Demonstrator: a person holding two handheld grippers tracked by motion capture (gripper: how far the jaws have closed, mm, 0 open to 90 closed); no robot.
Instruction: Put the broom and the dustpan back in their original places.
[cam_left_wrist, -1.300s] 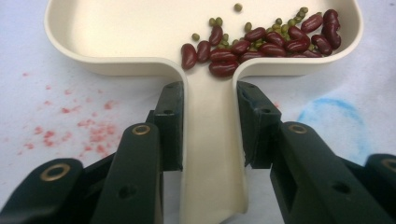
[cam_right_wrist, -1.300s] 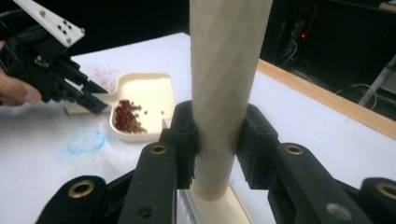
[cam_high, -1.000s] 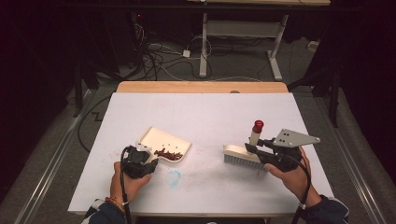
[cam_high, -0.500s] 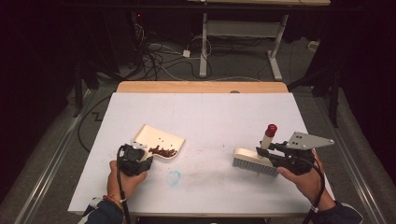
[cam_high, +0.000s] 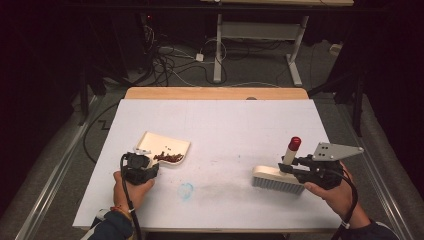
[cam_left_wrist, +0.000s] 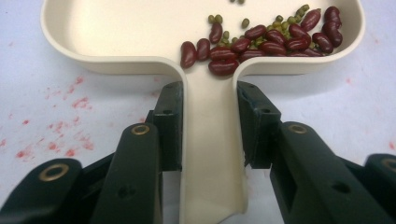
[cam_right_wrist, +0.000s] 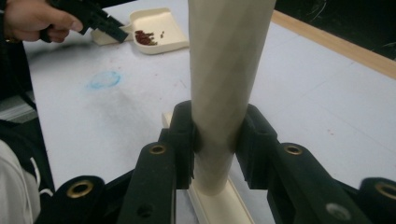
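Grippers both clamped: left gripper (cam_left_wrist: 205, 121) holds cream plastic dustpan (cam_left_wrist: 140, 32) level, beans (cam_left_wrist: 261, 39) ahead; right gripper (cam_right_wrist: 217, 140) grips cream brush (cam_right_wrist: 224, 70); sweeping should stay low.

Cream dustpan (cam_high: 165, 146) with beans (cam_high: 168, 157); upright brush (cam_high: 278, 177)

A white-covered table (cam_high: 220, 125) with a wooden far edge carries a cream plastic dustpan (cam_high: 165, 146) at 9 o'clock and a cream hand brush (cam_high: 275, 177) at 4 o'clock.
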